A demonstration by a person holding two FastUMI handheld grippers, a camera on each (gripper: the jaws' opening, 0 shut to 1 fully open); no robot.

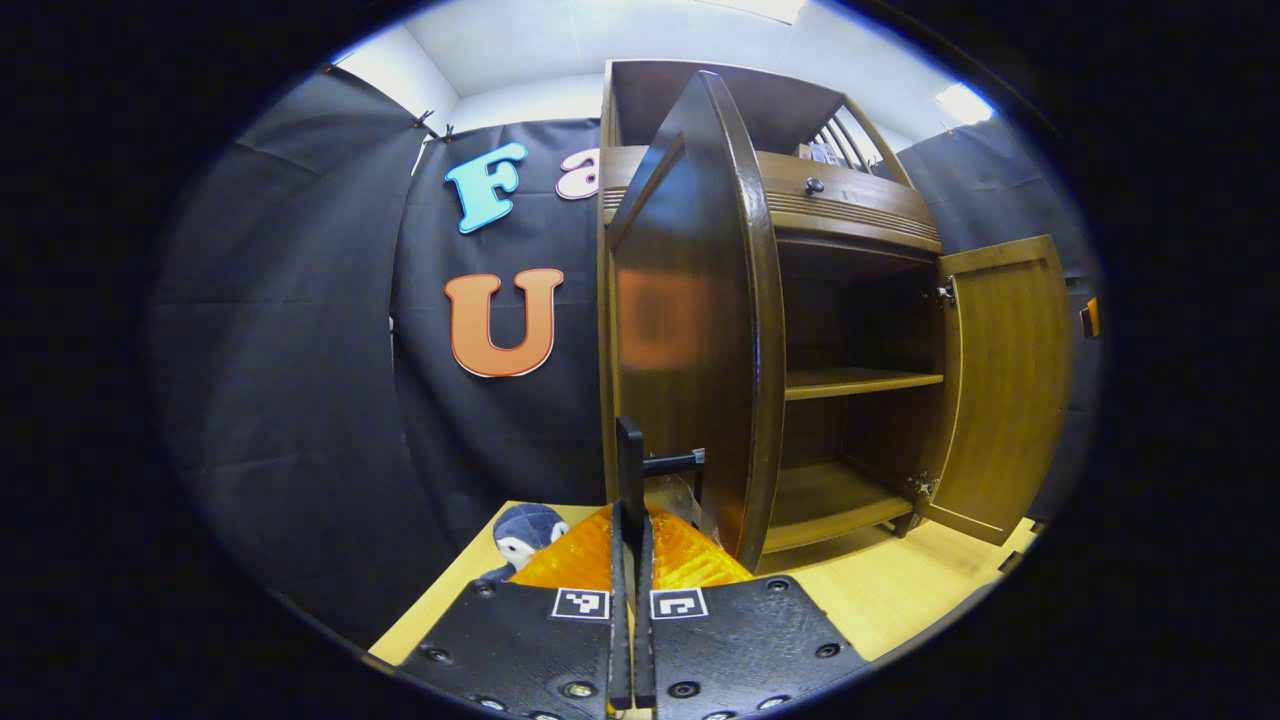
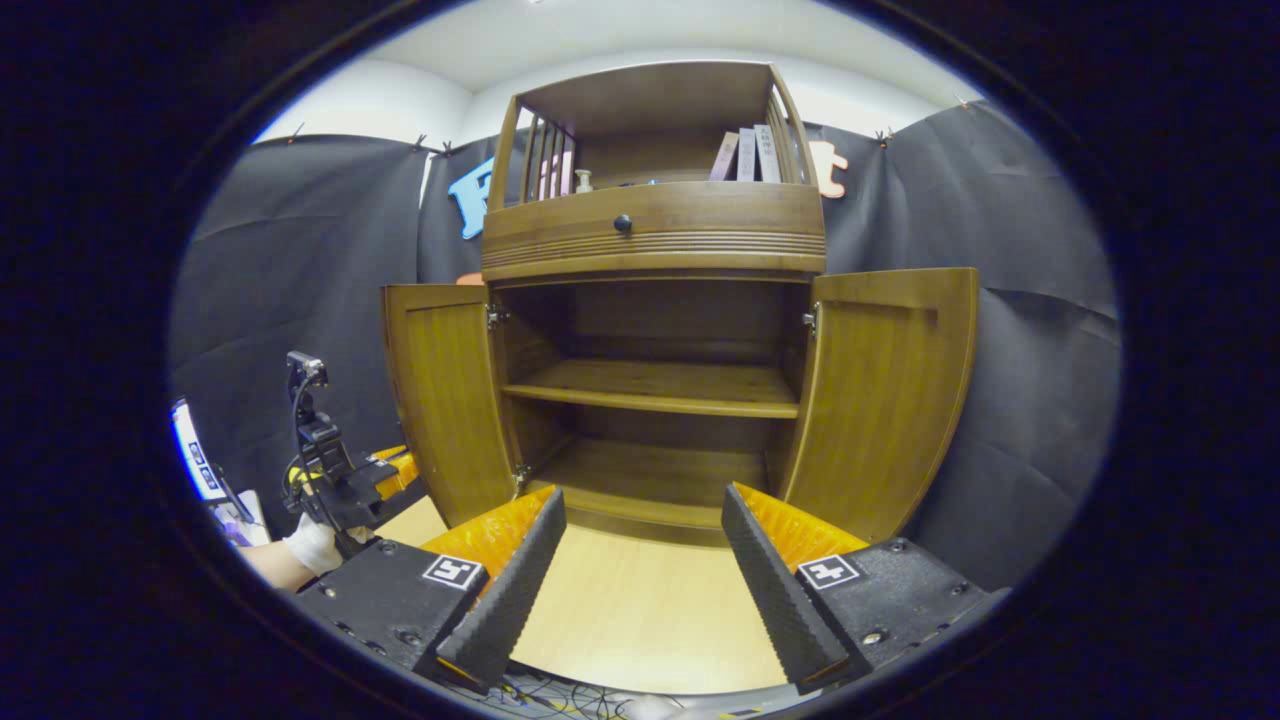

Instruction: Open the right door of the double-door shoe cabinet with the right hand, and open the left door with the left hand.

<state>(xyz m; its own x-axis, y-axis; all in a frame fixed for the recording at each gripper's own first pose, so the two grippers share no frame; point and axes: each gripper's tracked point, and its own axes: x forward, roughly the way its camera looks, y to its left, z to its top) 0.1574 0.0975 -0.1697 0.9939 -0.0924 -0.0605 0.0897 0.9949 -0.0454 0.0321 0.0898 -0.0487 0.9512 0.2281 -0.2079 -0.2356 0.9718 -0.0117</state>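
Observation:
The brown wooden shoe cabinet (image 2: 655, 235) stands with both doors swung out. In the left gripper view the left door (image 1: 690, 300) is seen edge-on, and my left gripper (image 1: 630, 515) is shut on its thin black handle (image 1: 629, 450), which rises from between the fingers. The right door (image 1: 1005, 380) stands wide beyond it. In the right gripper view the left door (image 2: 445, 400) and right door (image 2: 885, 390) flank two bare shelves (image 2: 655, 388). My right gripper (image 2: 641, 495) is open, low before the cabinet and touching nothing. The left gripper (image 2: 340, 480) shows beside the left door in a gloved hand (image 2: 310, 545).
A drawer with a dark knob (image 2: 622, 224) sits above the doors. Books (image 2: 745, 155) and a small bottle (image 2: 583, 181) stand on the top shelf. A blue plush toy (image 1: 525, 535) lies on the light wooden floor (image 2: 640, 610) left of the cabinet. Black cloth walls surround it.

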